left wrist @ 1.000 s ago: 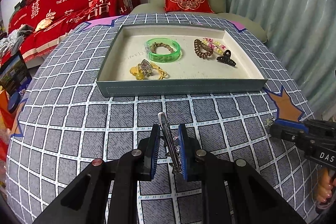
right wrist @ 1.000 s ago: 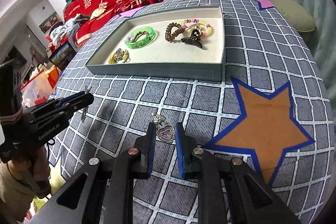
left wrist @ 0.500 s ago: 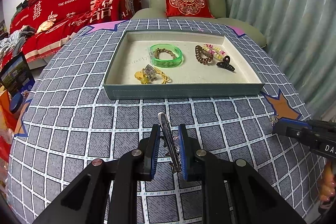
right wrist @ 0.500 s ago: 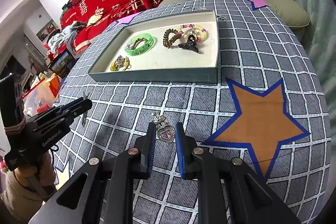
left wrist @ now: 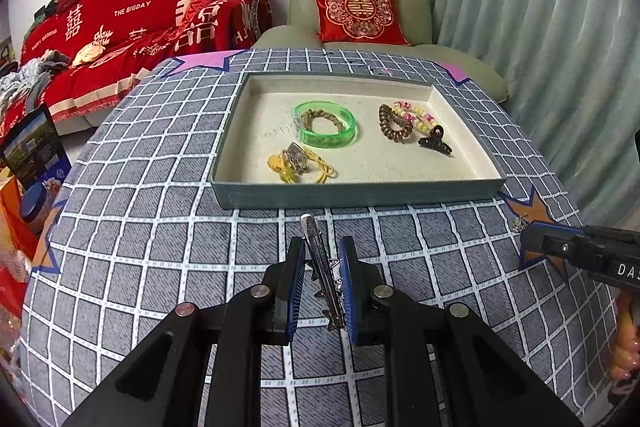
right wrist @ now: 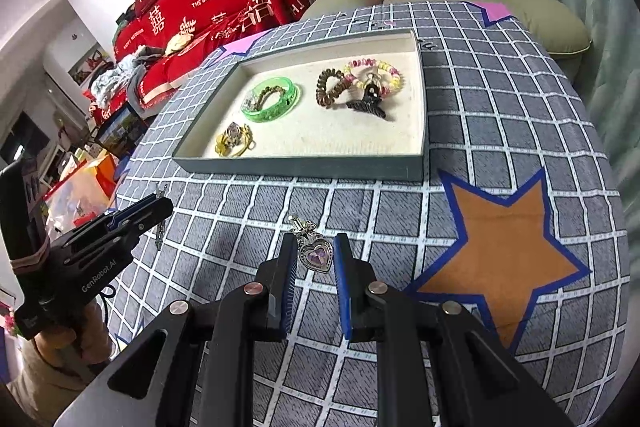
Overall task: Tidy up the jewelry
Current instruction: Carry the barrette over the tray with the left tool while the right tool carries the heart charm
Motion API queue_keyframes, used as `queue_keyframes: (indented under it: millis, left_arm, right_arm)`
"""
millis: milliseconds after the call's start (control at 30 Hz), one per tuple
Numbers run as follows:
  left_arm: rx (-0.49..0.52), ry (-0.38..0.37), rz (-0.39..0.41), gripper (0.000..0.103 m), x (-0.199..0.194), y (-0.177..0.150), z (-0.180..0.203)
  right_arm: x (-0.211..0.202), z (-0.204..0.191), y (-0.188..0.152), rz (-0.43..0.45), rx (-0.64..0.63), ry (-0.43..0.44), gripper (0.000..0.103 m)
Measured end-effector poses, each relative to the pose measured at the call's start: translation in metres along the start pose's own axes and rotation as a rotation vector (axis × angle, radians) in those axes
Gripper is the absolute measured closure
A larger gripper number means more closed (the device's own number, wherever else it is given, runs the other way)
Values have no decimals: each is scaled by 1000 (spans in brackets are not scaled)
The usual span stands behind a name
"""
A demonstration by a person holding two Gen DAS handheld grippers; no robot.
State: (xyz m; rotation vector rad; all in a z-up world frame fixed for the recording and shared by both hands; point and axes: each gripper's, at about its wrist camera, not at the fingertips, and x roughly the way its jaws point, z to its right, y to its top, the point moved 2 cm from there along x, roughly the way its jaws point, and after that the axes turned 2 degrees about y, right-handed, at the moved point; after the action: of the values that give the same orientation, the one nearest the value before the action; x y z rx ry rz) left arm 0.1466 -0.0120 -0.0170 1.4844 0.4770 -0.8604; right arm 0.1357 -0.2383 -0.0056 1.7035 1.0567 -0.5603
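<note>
My left gripper (left wrist: 320, 267) is shut on a silver hair clip (left wrist: 318, 251), which sticks forward between the blue pads above the checked cloth. My right gripper (right wrist: 316, 259) is shut on a purple heart pendant (right wrist: 317, 254) with a silver bow top. Ahead of both lies the grey-green tray (left wrist: 352, 189) (right wrist: 300, 167). It holds a green bangle (left wrist: 326, 129), a brown spiral hair tie (left wrist: 394, 123), a pink and yellow bead bracelet (left wrist: 416, 113), a black claw clip (left wrist: 435, 141) and a yellow piece (left wrist: 298, 165). Each gripper shows in the other's view, right gripper (left wrist: 560, 247) and left gripper (right wrist: 136, 215).
The round table wears a grey checked cloth with an orange star patch (right wrist: 504, 251) to the right of my right gripper. A green armchair with a red cushion (left wrist: 356, 11) stands behind the table, a red-covered sofa (left wrist: 132, 23) to the left, curtains to the right.
Both grippers keep their hold. The tray sits slightly lower in both views than a second ago; nothing on the table has moved.
</note>
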Motion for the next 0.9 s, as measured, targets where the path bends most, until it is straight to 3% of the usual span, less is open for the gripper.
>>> queue_keyframes:
  millis: [267,900]
  left_arm:
    - [2,9,24,76,-2,20,-5]
    - [19,31,87,76,11,99,-6]
  right_arm:
    - [-4,-3,23,22,0,15,83]
    - [-1,-1,123,87,-7,-9,83]
